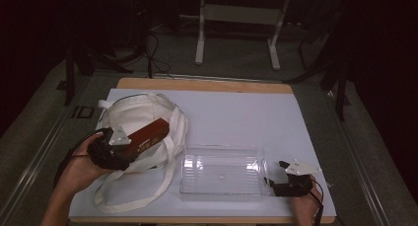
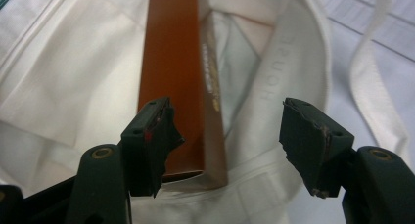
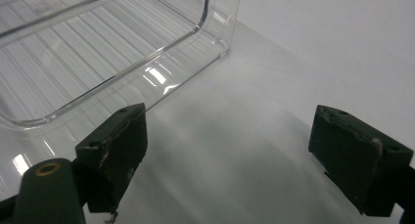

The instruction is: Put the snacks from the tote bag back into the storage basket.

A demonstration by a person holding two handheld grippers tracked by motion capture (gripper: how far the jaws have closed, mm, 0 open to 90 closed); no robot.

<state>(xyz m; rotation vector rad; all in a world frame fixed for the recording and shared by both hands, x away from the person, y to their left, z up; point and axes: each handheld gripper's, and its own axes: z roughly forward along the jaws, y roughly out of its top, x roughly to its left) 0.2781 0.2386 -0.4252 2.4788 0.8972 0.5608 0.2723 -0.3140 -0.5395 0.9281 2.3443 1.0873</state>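
A long brown box lies slanted across the mouth of a white cloth tote bag at the table's left. In the left gripper view the brown box runs away from the jaws into the tote bag. My left gripper is at the box's near end and stands open. The box's end sits beside its left jaw, with a gap to the right jaw. My right gripper rests open at the right end of a clear plastic bin, with nothing between its jaws.
The bin's clear ribbed wall stands just left of the right gripper's left jaw. A white sheet covers the wooden table. The bag's straps loop toward the front edge. Metal table legs stand beyond the far edge.
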